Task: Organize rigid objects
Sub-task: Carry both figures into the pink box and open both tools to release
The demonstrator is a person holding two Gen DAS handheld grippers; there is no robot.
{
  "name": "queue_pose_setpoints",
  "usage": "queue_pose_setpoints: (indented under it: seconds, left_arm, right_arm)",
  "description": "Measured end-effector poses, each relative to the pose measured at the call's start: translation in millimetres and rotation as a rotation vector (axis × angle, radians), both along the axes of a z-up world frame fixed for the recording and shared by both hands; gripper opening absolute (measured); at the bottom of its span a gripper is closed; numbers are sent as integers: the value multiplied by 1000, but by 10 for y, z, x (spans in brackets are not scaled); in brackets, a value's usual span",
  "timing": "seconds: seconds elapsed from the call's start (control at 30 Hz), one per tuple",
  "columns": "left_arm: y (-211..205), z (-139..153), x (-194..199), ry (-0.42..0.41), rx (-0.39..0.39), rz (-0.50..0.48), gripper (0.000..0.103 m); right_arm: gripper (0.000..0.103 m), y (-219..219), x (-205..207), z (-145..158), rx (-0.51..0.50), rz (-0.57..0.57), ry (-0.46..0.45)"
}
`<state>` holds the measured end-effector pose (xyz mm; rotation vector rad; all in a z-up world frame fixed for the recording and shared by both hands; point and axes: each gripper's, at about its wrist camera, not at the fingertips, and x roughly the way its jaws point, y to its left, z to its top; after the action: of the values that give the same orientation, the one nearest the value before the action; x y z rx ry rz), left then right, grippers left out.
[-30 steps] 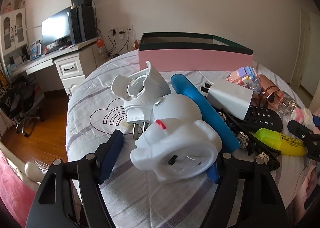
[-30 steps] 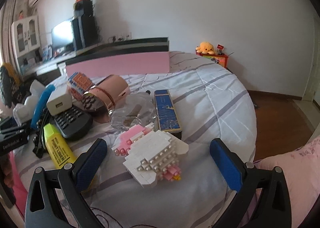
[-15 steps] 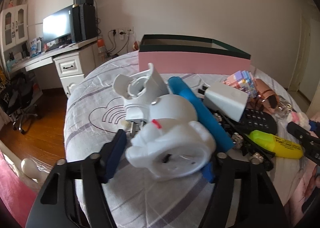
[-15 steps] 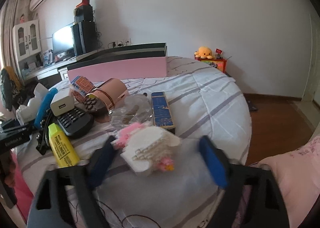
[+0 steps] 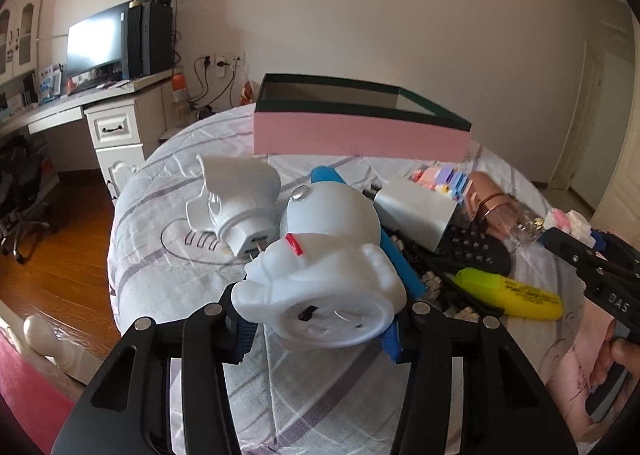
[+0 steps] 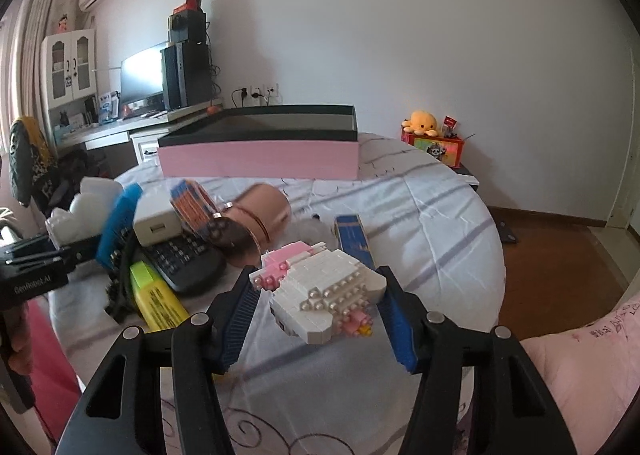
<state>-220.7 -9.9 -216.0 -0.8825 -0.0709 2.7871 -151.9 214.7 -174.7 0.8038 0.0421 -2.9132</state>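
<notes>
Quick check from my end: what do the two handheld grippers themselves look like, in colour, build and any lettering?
Both are matte black plastic frames with cut-out openings and round silver screw heads. The left gripper and right gripper each carry ribbed blue pads on their fingers. White lettering shows on each black body when seen from the other camera, only partly readable. No cables or sleeves visible.

Both my wrist cameras look slightly down along my fingers, close over the bed (image 5: pixel 168 279), sharing the pink box (image 6: pixel 260 165).

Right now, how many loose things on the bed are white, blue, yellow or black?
White: 4 - figure, adapter, charger, brick toy
Blue: 2 - tube, box
Yellow: 1 - highlighter
Black: 1 - remote
Total: 8
</notes>
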Motion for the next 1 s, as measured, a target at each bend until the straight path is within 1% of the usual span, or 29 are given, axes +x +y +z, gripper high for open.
queue_pose_setpoints:
  seconds: [0.2,0.27,0.4,0.57,0.63,0.73,0.87,0.97,1.0]
  left_arm:
    - [1,205,-8,18,15,-12,49]
    - [15,268,-19,21,25,-22,49]
    - [117,472,-152,33,15,-48,49]
    - [297,743,-412,53,5,-93,49]
    - [392,853,-571,55,-6,-124,50]
    - [489,997,-836,59,-18,-159,50]
    - [560,1098,-1301,32,-51,-154,50]
    - [596,1111,-1681,-4,-63,-152,50]
    - [607,1095,-1850,-25,-69,-134,50]
  right_arm:
    - [60,-17,-132,131,-36,24,-11]
    - [60,-41,-191,186,-29,36,-15]
    - [60,-83,-337,355,-41,59,-1]
    - [60,-134,-644,549,-42,76,3]
    - [60,-164,-742,601,-41,82,11]
    - [60,-219,-1015,701,-45,107,3]
    - [60,-299,-1434,805,-39,122,-20]
    - [60,-410,-1757,838,7,116,-47]
    - [60,-450,-1845,825,20,115,-61]
